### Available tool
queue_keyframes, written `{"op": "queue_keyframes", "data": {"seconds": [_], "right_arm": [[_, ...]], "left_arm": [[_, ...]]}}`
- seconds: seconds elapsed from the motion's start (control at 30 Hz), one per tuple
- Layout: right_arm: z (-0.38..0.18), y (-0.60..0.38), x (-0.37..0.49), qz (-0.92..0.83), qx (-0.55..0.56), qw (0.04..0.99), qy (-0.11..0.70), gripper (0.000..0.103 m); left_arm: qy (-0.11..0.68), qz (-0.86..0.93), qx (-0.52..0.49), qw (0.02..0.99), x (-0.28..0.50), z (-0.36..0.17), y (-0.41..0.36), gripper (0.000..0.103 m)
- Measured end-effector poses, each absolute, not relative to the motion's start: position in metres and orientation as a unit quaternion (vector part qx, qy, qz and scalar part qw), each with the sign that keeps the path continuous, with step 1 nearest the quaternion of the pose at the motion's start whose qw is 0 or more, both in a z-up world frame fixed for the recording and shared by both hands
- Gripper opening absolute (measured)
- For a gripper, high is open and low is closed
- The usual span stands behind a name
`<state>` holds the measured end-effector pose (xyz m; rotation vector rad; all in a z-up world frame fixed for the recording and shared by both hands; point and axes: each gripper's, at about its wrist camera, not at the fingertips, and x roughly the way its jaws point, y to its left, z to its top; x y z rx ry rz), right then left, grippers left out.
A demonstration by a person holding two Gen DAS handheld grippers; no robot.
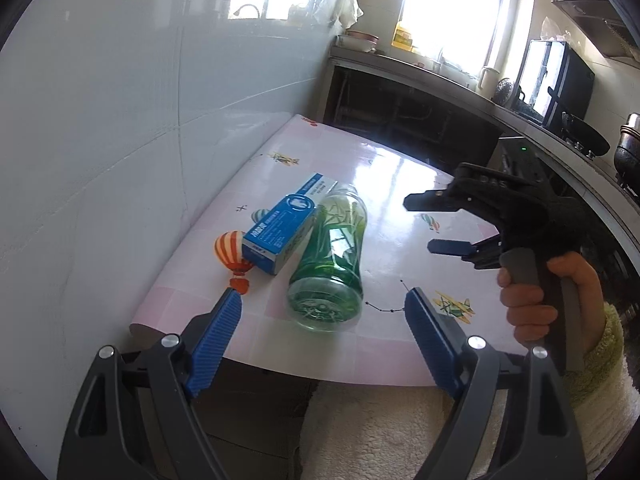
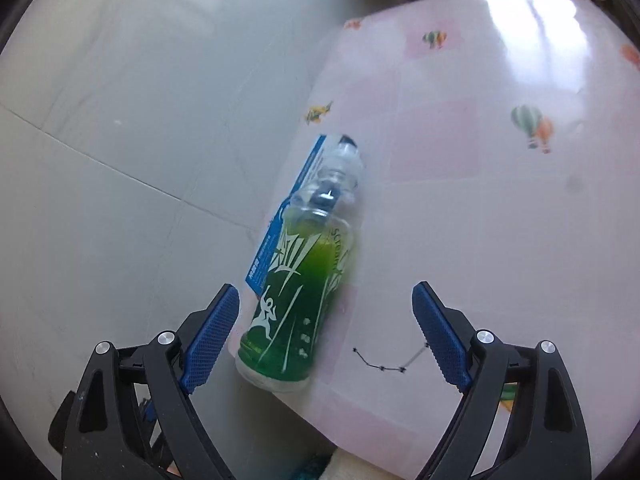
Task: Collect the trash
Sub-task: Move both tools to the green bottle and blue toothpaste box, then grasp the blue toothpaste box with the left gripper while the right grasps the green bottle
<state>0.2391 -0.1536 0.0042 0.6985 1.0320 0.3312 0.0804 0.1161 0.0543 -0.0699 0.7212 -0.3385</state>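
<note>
A green plastic bottle [image 1: 332,258] lies on its side on the pink patterned table [image 1: 392,188], base towards me. A blue and white carton [image 1: 286,224] lies against its left side. My left gripper [image 1: 322,314] hovers open above the table's near edge, with the bottle's base just ahead of its blue pads. My right gripper [image 1: 424,224] is in the air to the right of the bottle, open and empty, held by a hand in a fluffy sleeve. In the right wrist view the bottle [image 2: 296,280] lies ahead of the open right gripper [image 2: 326,304], and the carton [image 2: 280,216] shows behind it.
A white tiled wall [image 1: 120,120] borders the table on the left. A dark kitchen counter [image 1: 460,92] with pots, a black appliance and windows runs behind and to the right. A cream fleece garment [image 1: 380,432] lies below the table's near edge.
</note>
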Motion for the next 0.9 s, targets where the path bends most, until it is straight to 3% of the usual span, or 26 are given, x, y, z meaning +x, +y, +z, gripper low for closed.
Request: {"op": "queue_keyframes", "data": {"seconds": [0.23,0.33,0.4,0.57,0.73,0.83,0.9], "right_arm": [[-0.026,-0.100,0.275,0.154,0.281,0.778,0.541,0.078],[-0.032,-0.098,0.277,0.172,0.305,0.769,0.535,0.067],[-0.033,-0.100,0.275,0.194,0.327,0.758,0.531,0.053],[-0.031,-0.118,0.267,0.197,0.340,0.755,0.524,0.048],[-0.026,-0.138,0.259,0.186,0.346,0.759,0.519,0.047],[-0.025,-0.148,0.253,0.177,0.355,0.757,0.520,0.053],[-0.024,-0.164,0.248,0.179,0.365,0.749,0.523,0.065]], "left_arm": [[0.344,-0.119,-0.012,0.931,0.120,0.050,0.136,0.082],[0.351,-0.112,-0.004,0.930,0.148,0.046,0.135,0.082],[0.356,-0.121,0.003,0.927,0.166,0.043,0.129,0.082],[0.378,-0.136,0.031,0.915,0.207,0.026,0.106,0.082],[0.408,-0.139,0.073,0.899,0.243,0.000,0.083,0.082],[0.431,-0.137,0.097,0.886,0.259,-0.017,0.075,0.073],[0.447,-0.134,0.100,0.879,0.267,-0.026,0.074,0.065]]}}
